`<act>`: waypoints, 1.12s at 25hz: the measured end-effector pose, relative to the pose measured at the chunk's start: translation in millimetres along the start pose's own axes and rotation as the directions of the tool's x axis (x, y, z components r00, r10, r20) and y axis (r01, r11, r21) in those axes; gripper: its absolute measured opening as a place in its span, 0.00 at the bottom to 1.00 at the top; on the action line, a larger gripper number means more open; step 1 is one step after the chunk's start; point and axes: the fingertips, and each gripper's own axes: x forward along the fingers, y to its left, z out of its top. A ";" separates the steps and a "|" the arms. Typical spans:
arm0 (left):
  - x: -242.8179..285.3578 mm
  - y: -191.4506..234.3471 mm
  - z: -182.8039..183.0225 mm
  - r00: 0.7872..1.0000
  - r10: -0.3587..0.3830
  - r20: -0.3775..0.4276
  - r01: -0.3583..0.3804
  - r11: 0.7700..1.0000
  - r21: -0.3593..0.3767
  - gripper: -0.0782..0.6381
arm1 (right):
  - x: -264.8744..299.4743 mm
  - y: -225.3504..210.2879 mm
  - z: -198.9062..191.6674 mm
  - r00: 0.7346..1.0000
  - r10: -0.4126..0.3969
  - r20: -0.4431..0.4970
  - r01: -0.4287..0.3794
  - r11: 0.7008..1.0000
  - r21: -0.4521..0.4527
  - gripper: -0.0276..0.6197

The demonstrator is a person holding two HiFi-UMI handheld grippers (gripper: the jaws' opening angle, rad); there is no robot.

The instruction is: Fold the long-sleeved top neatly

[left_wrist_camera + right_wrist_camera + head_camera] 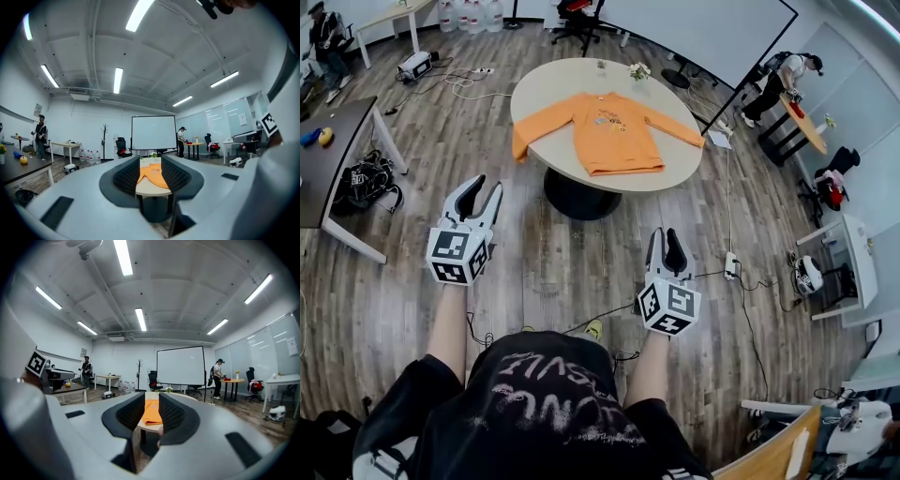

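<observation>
Long-sleeved top (609,131): soft matt orange cloth; table (546,86) smooth, pale, low sheen. Floor (553,272): wood-look planks, slight gloss. Left gripper (485,186) & right gripper (666,234): matt grey plastic shells w/ ribbed blk pads (126,176)

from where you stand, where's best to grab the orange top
Probably the sleeve ends. The orange top lies flat, hem toward you, sleeves spread. The left cuff droops over the table edge, so pinch it from the left; the right cuff lies at the rim, so come in from the right.
</observation>
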 end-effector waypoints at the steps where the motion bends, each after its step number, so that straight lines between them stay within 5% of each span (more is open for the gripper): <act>1: 0.0 0.9 -1.2 1.000 0.001 -0.003 -0.001 1.000 -0.003 0.31 | 0.5 1.3 -0.4 1.000 0.001 -0.002 -0.001 1.000 -0.002 0.20; 28: 2.2 27.8 -25.3 0.999 0.023 -0.046 -0.025 0.999 -0.047 0.31 | 24.2 23.1 -7.9 0.999 0.031 -0.024 -0.031 0.999 -0.005 0.25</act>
